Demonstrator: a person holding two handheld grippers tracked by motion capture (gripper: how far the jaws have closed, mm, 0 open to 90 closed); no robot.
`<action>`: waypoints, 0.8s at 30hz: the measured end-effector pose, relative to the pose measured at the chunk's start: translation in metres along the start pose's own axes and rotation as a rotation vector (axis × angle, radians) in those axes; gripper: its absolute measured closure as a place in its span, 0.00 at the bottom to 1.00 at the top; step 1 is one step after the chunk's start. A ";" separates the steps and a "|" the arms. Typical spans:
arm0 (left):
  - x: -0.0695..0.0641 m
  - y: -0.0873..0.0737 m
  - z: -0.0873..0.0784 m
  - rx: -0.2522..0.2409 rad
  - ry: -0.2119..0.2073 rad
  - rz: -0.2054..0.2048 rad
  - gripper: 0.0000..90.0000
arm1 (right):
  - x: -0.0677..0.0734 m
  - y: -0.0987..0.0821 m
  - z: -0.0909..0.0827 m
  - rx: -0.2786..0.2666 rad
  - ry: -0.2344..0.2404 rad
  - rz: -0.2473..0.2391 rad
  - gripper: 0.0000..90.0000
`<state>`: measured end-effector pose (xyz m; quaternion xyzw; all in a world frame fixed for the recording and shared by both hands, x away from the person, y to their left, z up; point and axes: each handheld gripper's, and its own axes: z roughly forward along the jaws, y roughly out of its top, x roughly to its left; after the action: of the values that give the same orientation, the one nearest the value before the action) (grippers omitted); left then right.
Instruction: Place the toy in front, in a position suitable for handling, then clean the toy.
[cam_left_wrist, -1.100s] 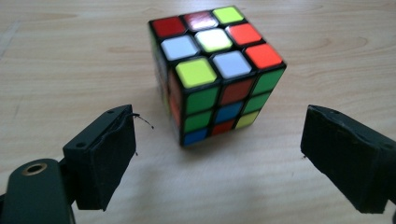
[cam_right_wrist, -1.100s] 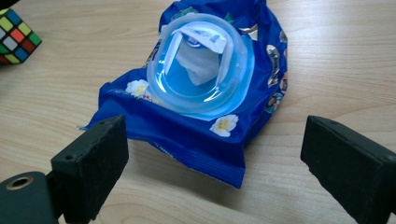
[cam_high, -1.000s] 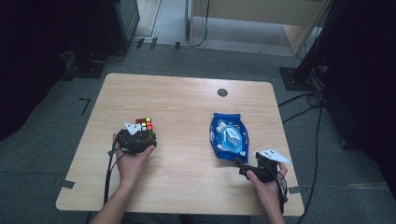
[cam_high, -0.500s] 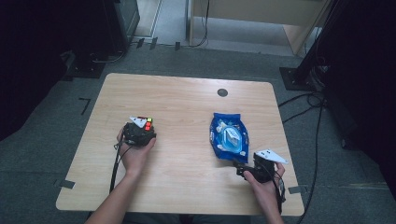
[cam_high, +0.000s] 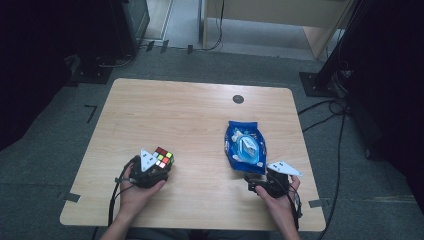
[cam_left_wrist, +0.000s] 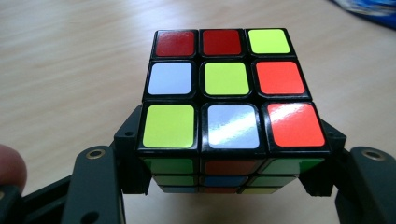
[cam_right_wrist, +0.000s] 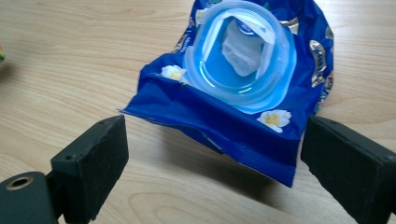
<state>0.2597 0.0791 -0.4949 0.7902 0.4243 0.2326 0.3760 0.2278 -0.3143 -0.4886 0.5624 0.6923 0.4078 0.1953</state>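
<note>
— What's on the bench (cam_high: 200, 115) from your end?

— Biggest thing is the blue wipes pack (cam_high: 245, 147), lying flat at the right side, same spot as a second ago. My right tool (cam_right_wrist: 212, 163) sits just short of its near edge, jaws wide apart, nothing between them; that hand has hardly shifted.

— And the left?

— That's the change. The puzzle cube (cam_left_wrist: 229, 107) has come toward me, from mid-left of the bench to near the front edge. My left tool (cam_high: 152, 172) closed within the last second and is now clamped on the cube's two sides.
</note>
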 end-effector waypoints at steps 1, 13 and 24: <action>-0.002 -0.003 -0.001 0.002 -0.008 0.004 0.38 | 0.001 0.000 0.000 -0.002 0.002 -0.001 0.09; 0.000 -0.012 0.009 0.018 -0.041 0.028 0.38 | 0.009 0.019 -0.006 -0.039 0.004 -0.022 0.19; -0.001 -0.012 0.013 0.028 -0.055 0.035 0.38 | -0.003 0.053 0.001 -0.044 -0.025 -0.035 0.63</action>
<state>0.2622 0.0778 -0.5123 0.8088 0.4033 0.2113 0.3723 0.2623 -0.3150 -0.4477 0.5509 0.6903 0.4125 0.2233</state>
